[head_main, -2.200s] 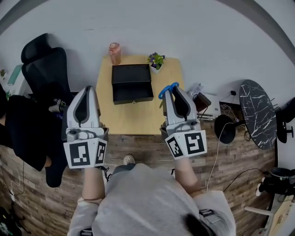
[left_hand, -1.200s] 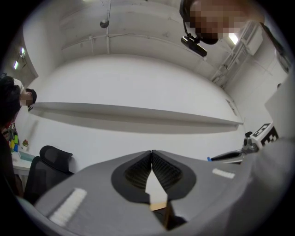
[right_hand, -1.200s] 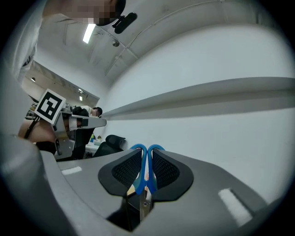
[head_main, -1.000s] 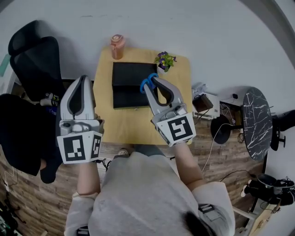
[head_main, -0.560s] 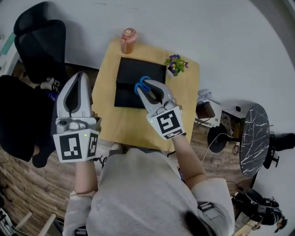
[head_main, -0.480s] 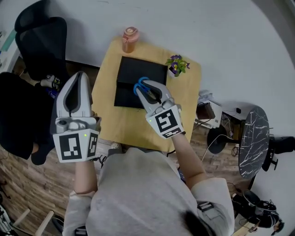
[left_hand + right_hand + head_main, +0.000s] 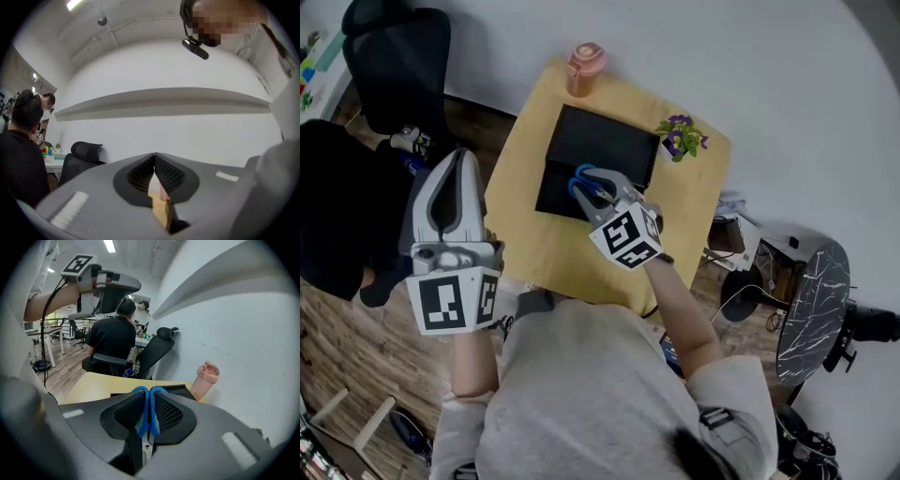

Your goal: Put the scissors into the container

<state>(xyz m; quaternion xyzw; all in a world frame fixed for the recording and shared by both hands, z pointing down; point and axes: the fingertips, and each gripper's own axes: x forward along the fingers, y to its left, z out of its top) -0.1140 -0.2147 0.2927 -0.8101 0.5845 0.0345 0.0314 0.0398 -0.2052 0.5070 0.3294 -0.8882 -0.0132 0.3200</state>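
The blue-handled scissors (image 7: 579,185) are held in my right gripper (image 7: 594,180), which is shut on them above the front edge of the black open container (image 7: 605,145) on the wooden table (image 7: 520,239). In the right gripper view the blue handles of the scissors (image 7: 149,404) stick up between the pads of the right gripper (image 7: 149,416), with the container (image 7: 182,390) just beyond. My left gripper (image 7: 455,161) hangs left of the table, away from the container, shut with nothing in it; its pads (image 7: 161,171) meet in the left gripper view.
A pink bottle (image 7: 583,67) stands at the table's far edge, and a small potted plant (image 7: 681,136) sits right of the container. A black office chair (image 7: 401,52) and a seated person in black (image 7: 115,336) are to the left. A white wall lies behind.
My right gripper has carried the scissors leftward from the table's right side to over the container's front edge. The left gripper has stayed beside the table, still shut.
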